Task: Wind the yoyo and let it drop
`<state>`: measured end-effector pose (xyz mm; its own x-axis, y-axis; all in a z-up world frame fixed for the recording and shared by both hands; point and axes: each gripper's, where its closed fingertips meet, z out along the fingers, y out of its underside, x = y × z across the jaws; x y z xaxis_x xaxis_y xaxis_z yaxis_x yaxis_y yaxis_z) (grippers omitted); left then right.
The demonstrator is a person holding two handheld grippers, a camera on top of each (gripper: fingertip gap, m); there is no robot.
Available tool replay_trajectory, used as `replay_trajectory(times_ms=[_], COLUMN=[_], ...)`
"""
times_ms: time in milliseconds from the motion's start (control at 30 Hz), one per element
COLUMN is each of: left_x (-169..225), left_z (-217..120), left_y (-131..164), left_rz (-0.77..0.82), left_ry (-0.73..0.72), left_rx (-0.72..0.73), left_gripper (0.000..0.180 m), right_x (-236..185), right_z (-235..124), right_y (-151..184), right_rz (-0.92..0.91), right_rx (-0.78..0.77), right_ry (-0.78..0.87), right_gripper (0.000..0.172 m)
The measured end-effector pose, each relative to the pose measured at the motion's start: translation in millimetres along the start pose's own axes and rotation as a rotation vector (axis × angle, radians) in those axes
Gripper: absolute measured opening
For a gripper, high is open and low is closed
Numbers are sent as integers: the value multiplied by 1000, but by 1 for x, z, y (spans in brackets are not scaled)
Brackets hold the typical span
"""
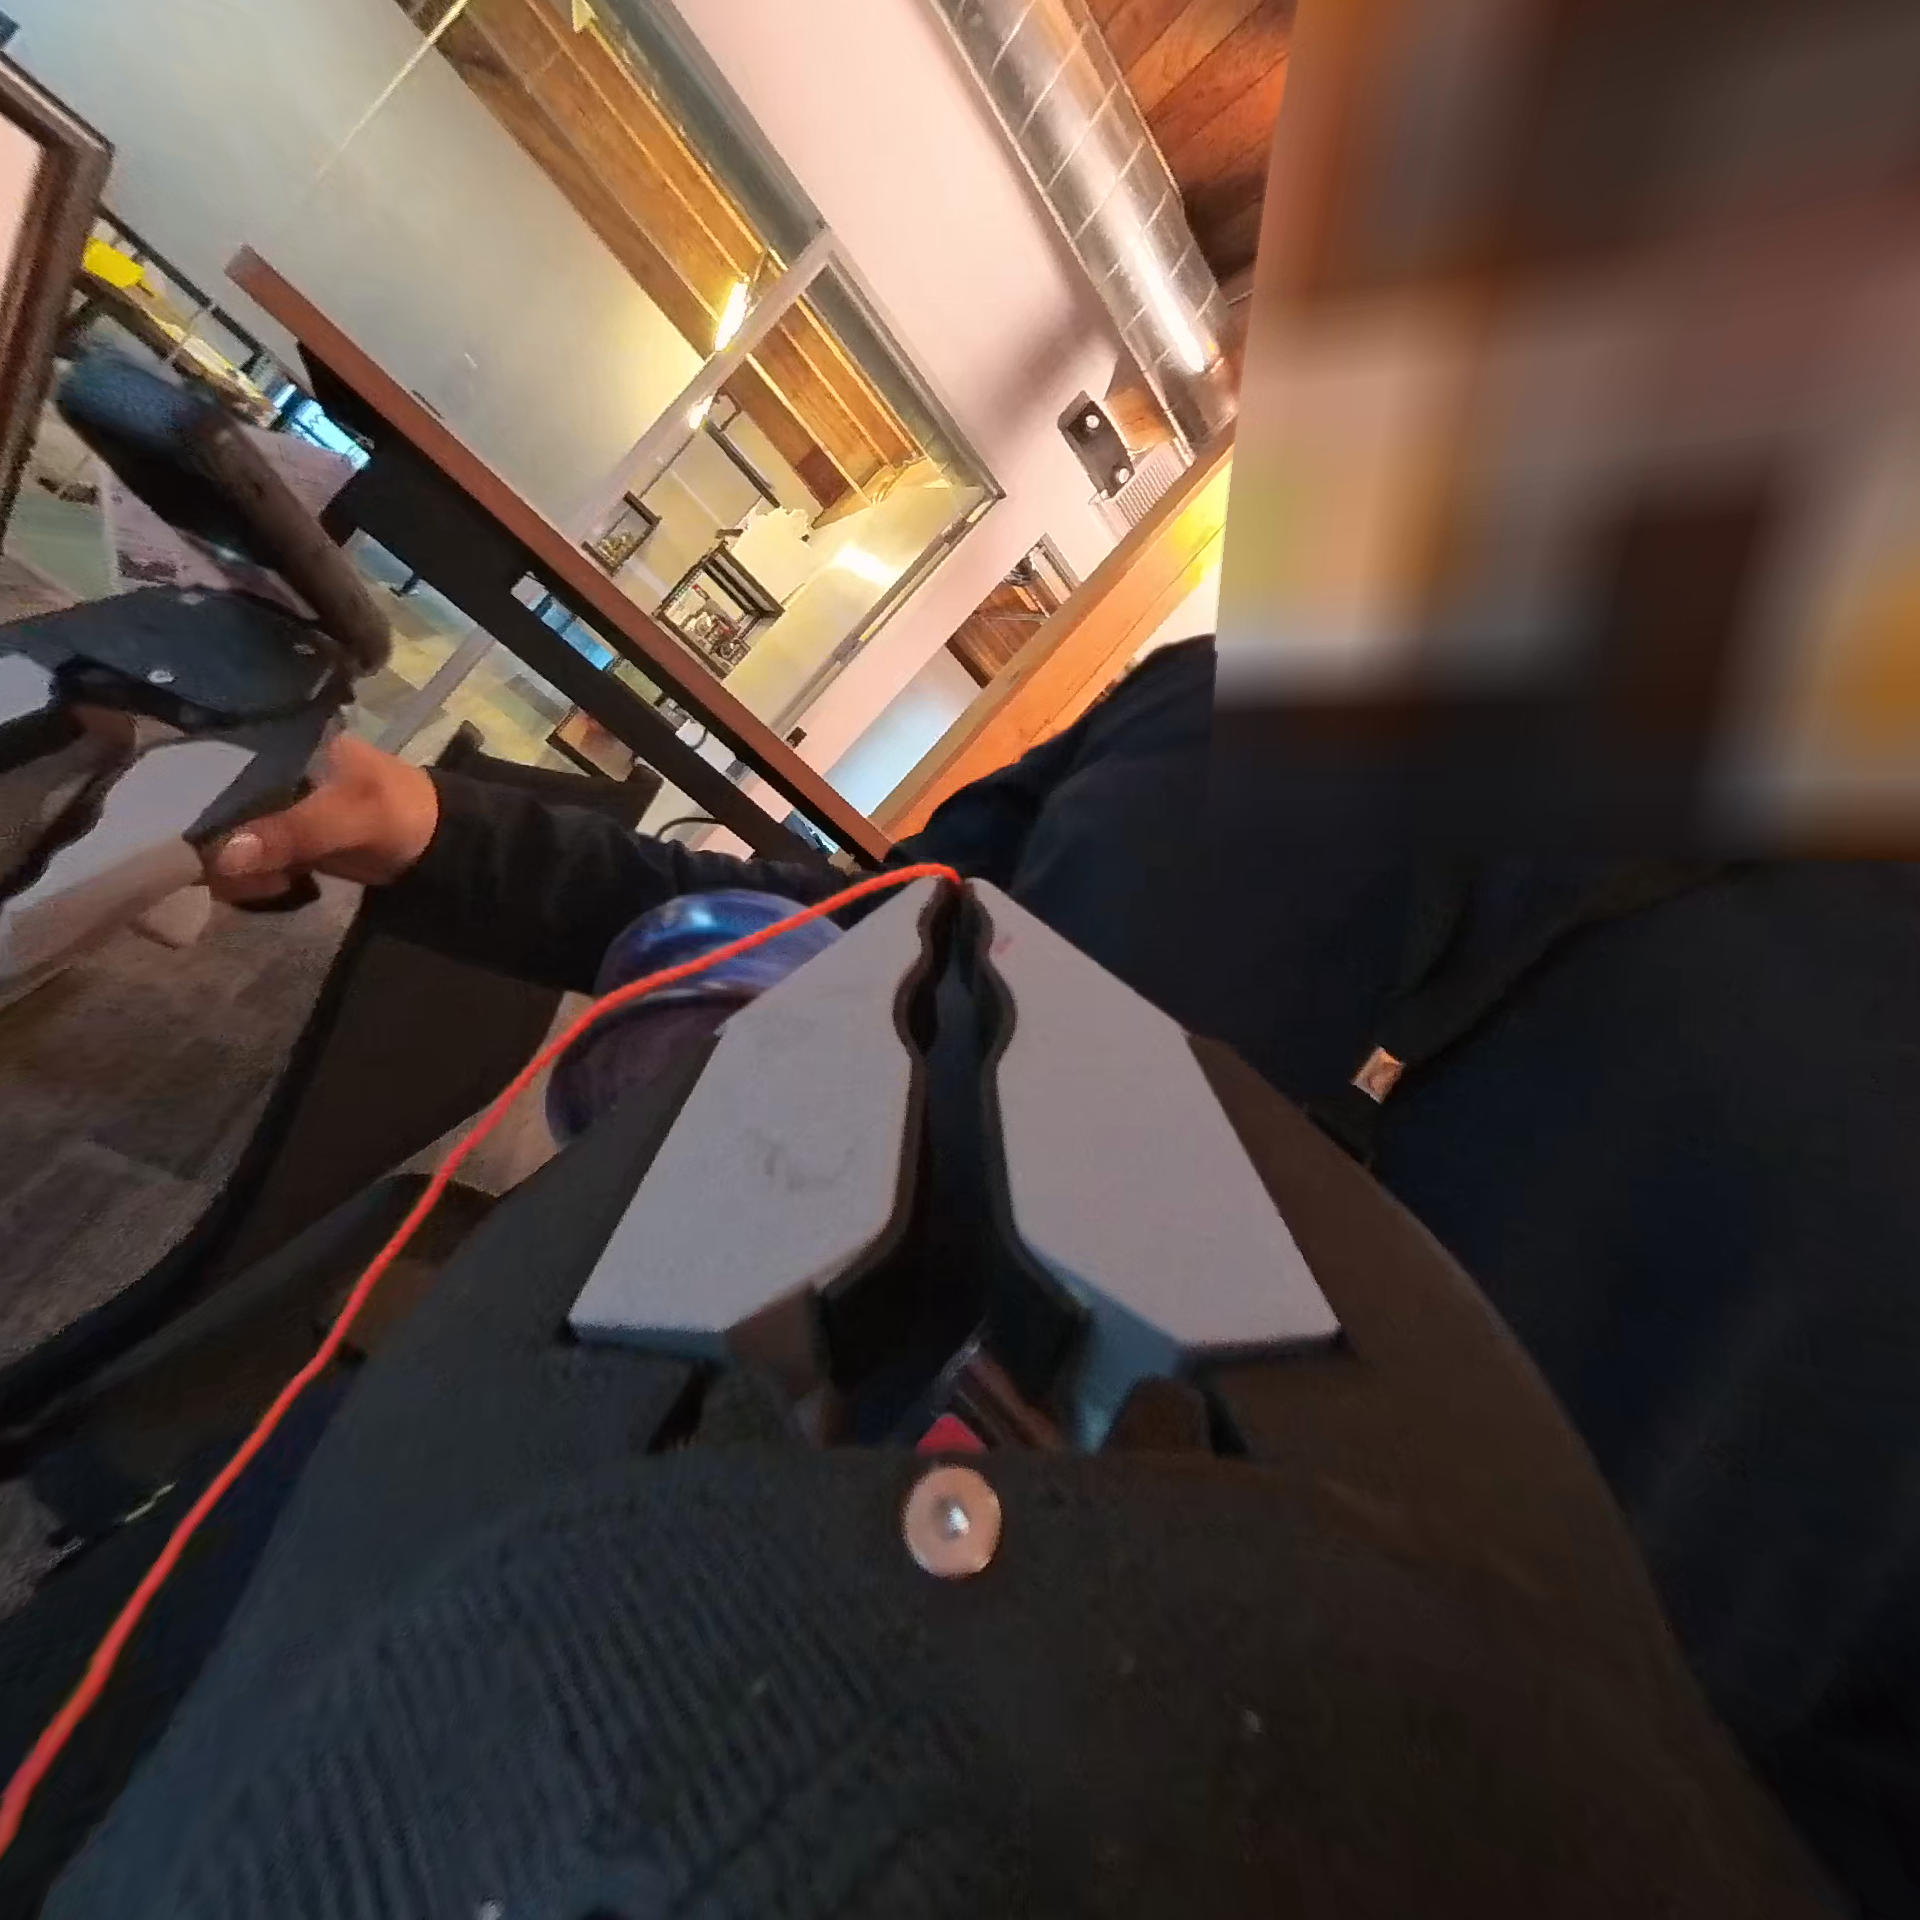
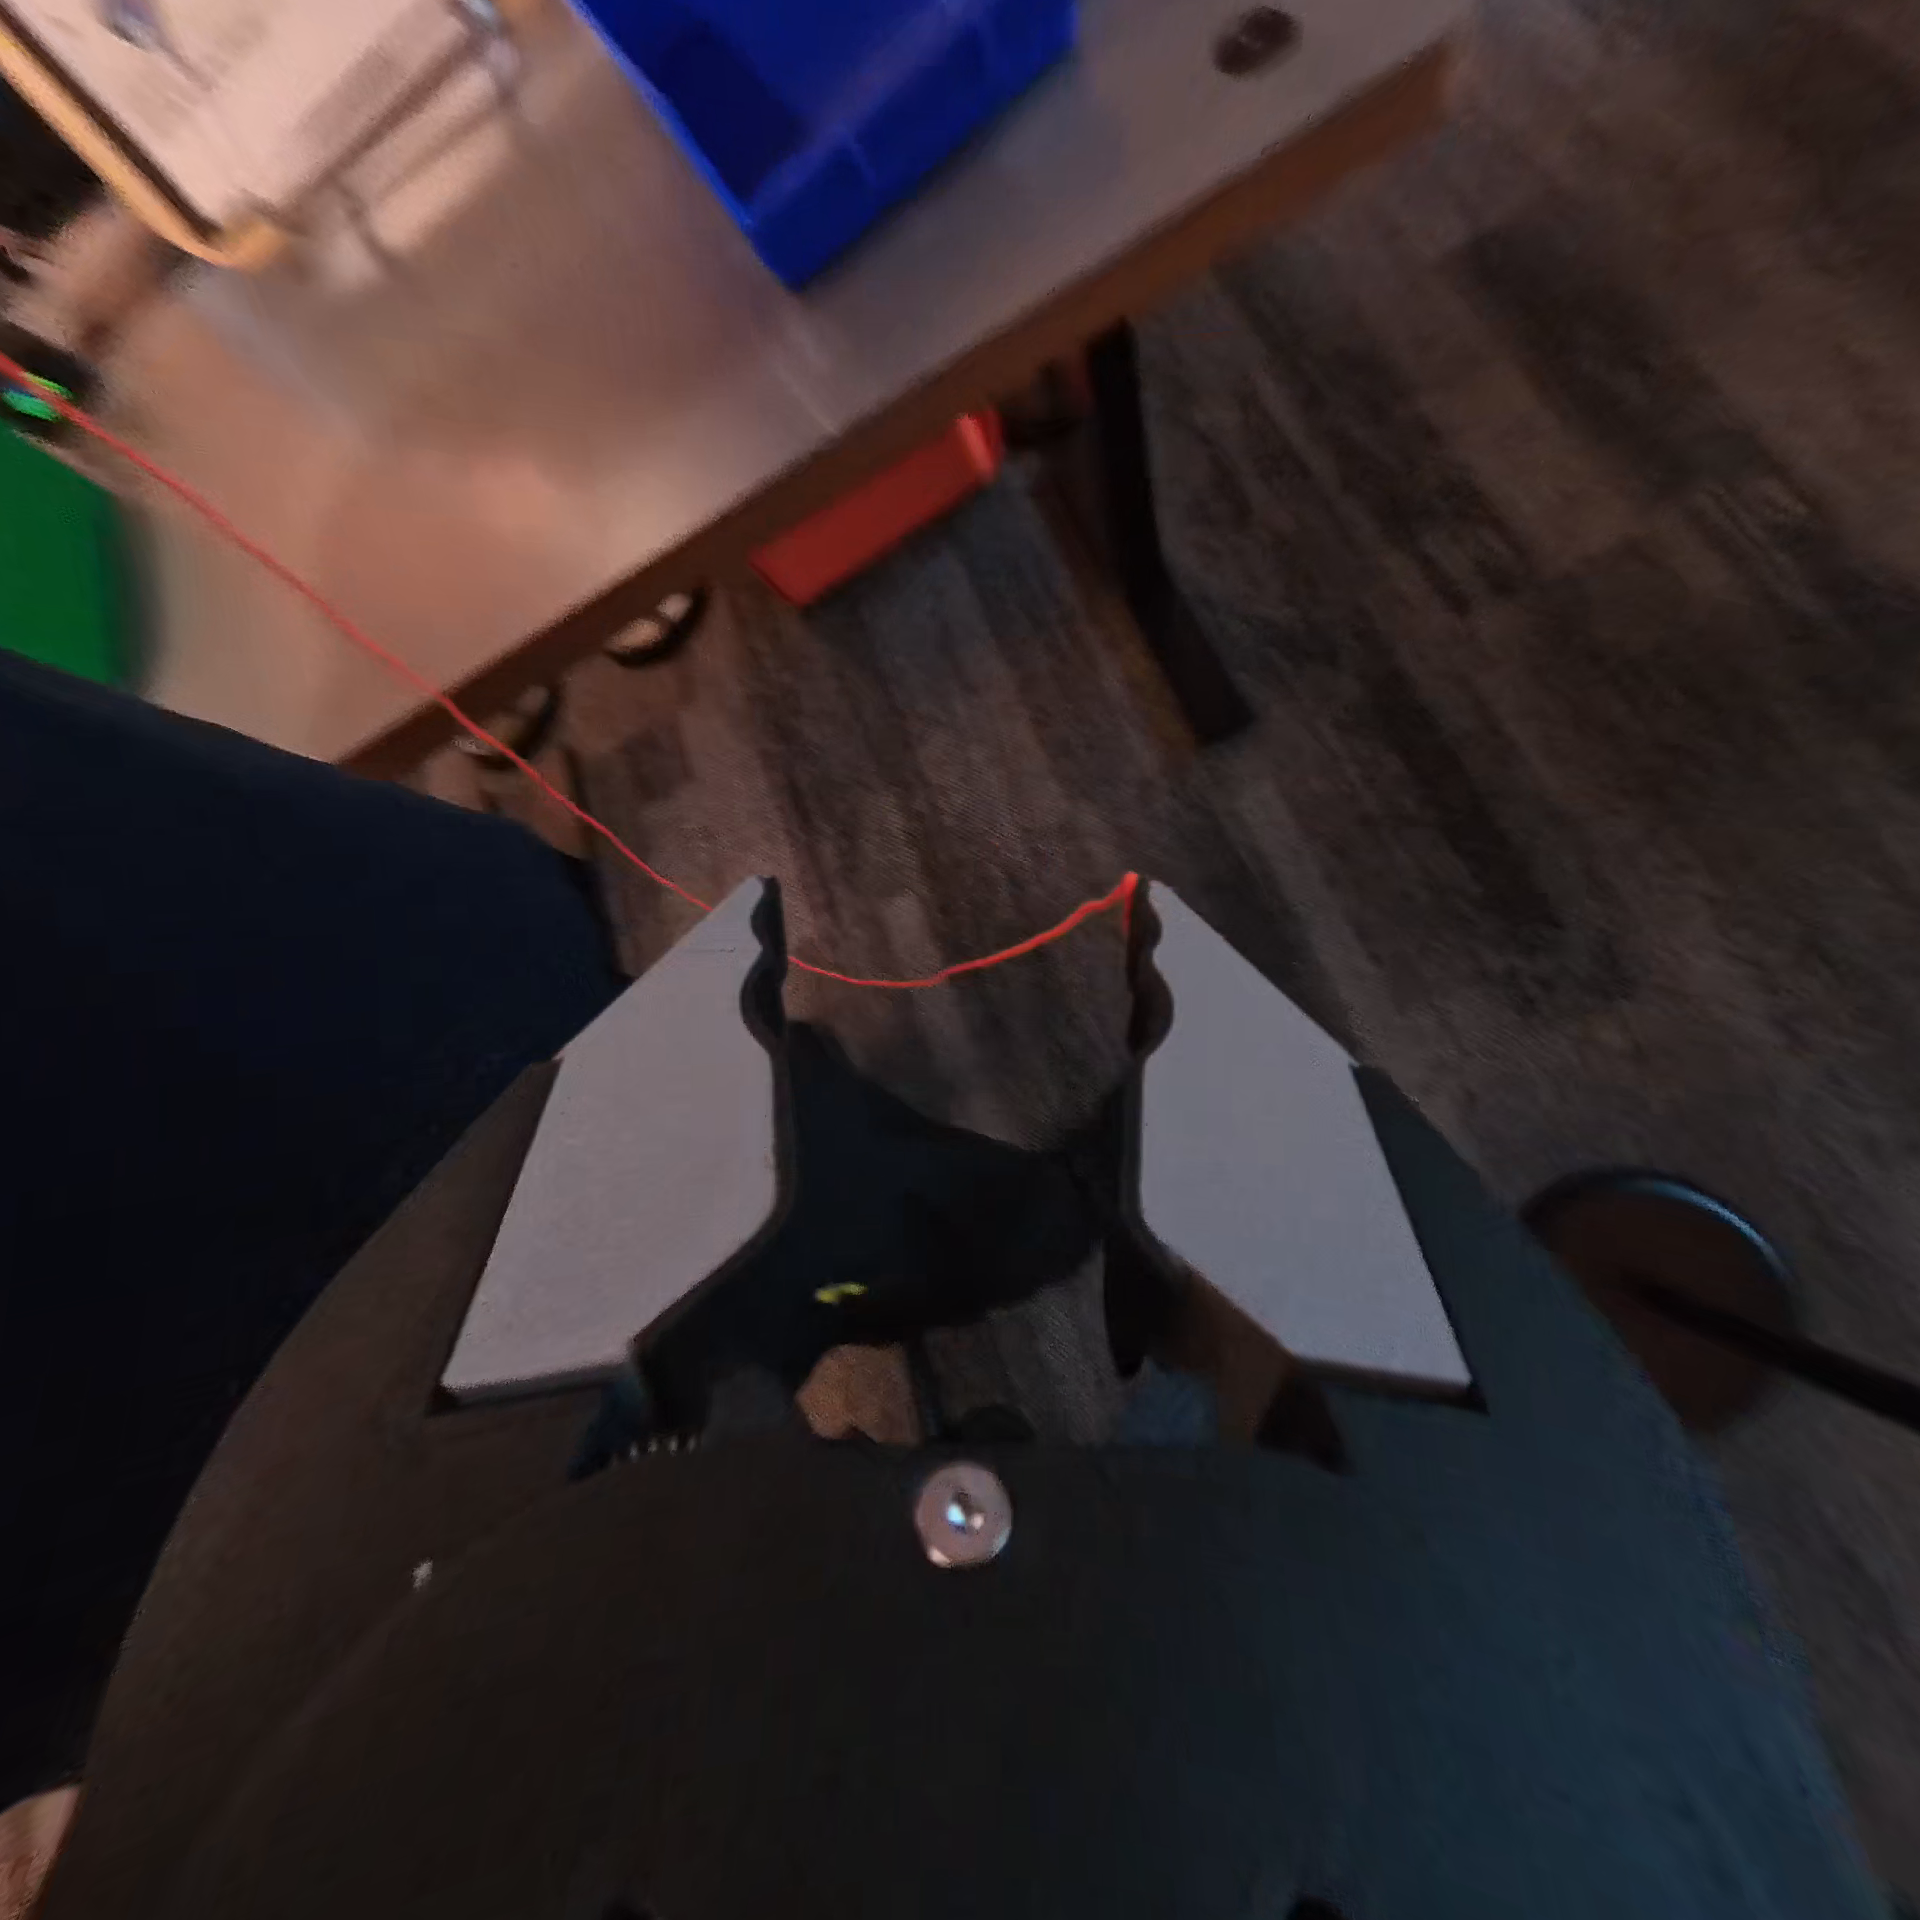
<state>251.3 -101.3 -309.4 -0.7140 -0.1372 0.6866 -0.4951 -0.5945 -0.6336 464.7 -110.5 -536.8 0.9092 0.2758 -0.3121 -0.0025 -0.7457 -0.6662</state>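
Note:
In the left wrist view my left gripper point(image 1: 954, 894) is shut, and its tips pinch the red string point(image 1: 436, 1184). The string runs from the tips down to the lower left. A blue translucent yoyo point(image 1: 665, 935) sits just behind the left finger; what holds it is hidden. My right gripper point(image 2: 951, 894) is open. The red string point(image 2: 894, 982) sags across its gap, hooked on the right fingertip point(image 2: 1143, 920), and passes the left finger up to the far left. The pads do not press on it. A hand holds the right gripper's body point(image 1: 197, 665) at the far left.
A wooden table point(image 2: 520, 416) carries a blue bin point(image 2: 831, 125). A red box point(image 2: 883, 509) sits at the table's edge. Grey carpet point(image 2: 1455, 727) lies below, with a black round base point(image 2: 1662, 1268) at the right. The person's dark-clothed body point(image 1: 1558, 1143) is close in front of the left gripper. There is about 30 centimetres between the tips of the two grippers.

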Motion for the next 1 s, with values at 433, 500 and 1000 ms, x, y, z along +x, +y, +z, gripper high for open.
replay_trajectory(times_ms=[433, 500, 1000], left_x=[28, 30, 5], left_z=[-101, -116, -73], left_y=[-29, -30, -36], left_rz=[122, 119, 37], left_ry=[-236, -283, -172], left_rx=[192, 217, 157], left_gripper=[0, 0, 0], right_x=[56, 83, 228], right_z=[-79, -106, -305], right_y=[28, 46, 118], right_rz=[49, 48, 347], right_rx=[-4, -64, -369], right_ry=[289, 428, 1225], right_gripper=[90, 92, 74])
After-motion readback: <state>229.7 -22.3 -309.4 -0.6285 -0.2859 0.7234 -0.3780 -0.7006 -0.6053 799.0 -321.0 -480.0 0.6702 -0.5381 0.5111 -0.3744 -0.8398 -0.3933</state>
